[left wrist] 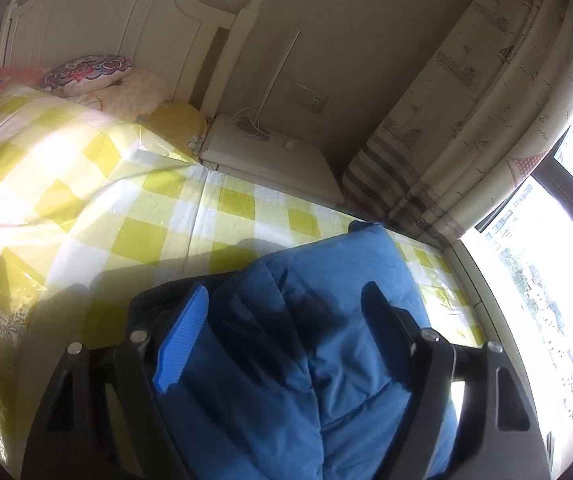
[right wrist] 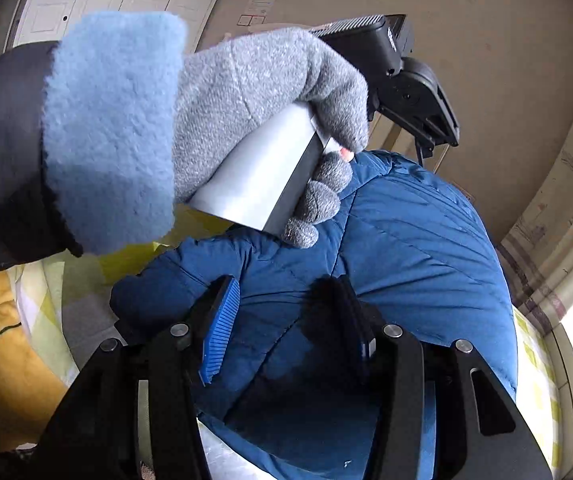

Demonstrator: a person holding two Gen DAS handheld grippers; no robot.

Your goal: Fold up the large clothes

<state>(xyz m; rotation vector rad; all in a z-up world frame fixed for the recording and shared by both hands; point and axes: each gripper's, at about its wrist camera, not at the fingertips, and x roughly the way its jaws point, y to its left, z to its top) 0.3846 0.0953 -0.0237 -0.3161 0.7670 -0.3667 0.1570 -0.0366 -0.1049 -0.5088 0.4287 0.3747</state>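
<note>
Two grippers: both over one blue quilted down jacket [left wrist: 326, 360] lying on the bed's yellow-checked cover [left wrist: 134, 200].
Left gripper [left wrist: 286, 300]: fingers spread wide above the jacket's near folds, pads clear of the cloth, pinching nothing.
Right gripper [right wrist: 286, 312]: fingers half apart, astride a puffed panel; whether the pads press it, I cannot tell.
Gloved hand [right wrist: 270, 92]: carries the left tool above the jacket's far side.
Handling: likely light, soft, springy, slick-shelled; best pinched at a stitched seam or hem.
</note>
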